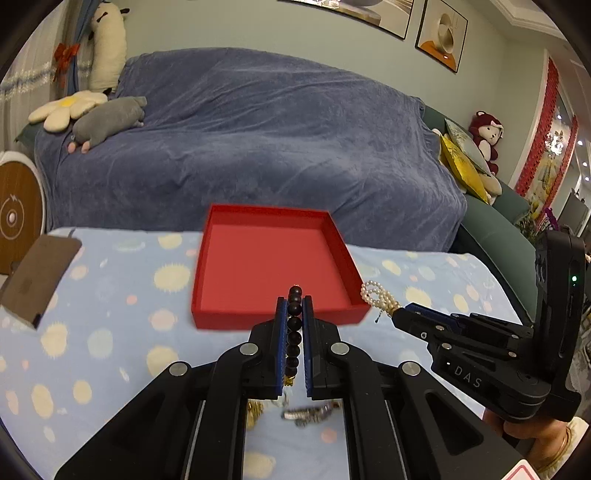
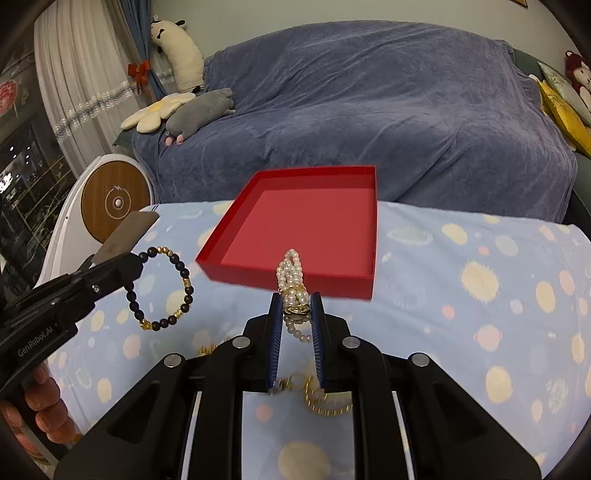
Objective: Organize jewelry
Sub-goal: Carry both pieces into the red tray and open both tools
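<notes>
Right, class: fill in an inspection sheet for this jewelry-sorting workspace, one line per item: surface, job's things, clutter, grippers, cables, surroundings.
Surface: table under a pale blue cloth with cream and pink dots.
Job's things: red tray, open, nothing in it; dark bead bracelet with gold spacers; pearl bracelet; gold and silver pieces lying on the cloth near the camera.
Clutter: brown cardboard piece at the table's left edge.
Grippers: left gripper shut on the dark bead bracelet; right gripper shut on the pearl bracelet; both held short of the tray.
Cables: nothing seen.
Surroundings: sofa under a blue throw, plush toys, framed pictures.
</notes>
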A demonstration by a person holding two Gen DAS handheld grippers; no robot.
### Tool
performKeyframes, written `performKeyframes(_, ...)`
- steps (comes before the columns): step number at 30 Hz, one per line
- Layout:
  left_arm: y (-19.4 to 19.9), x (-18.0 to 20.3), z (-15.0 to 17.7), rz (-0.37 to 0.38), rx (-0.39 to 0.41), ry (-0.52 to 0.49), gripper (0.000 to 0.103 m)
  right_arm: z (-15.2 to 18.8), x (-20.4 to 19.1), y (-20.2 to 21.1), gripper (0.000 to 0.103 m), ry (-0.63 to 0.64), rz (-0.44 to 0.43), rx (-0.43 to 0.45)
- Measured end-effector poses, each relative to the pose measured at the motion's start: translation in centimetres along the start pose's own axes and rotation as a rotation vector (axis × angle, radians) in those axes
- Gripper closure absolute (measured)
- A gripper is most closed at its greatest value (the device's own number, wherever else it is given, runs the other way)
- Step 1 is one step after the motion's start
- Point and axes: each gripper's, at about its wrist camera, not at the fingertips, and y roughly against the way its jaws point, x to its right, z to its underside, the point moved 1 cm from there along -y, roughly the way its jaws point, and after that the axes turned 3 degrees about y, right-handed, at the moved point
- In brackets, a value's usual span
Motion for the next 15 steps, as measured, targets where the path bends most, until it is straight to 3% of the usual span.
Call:
performKeyframes(7, -9.2, -1.8, -7.2, -0.032, 0.021, -0.022, 0.098, -7.3, 2.4, -8.3, 0.088, -0.034, 0.009, -0.013)
performKeyframes(15, -19.8, -6.1, -10.0, -0.037, -0.054, 0.056, 0.098, -10.7, 5.0, -17.9, 0.088, -0.066, 0.024, -0.090)
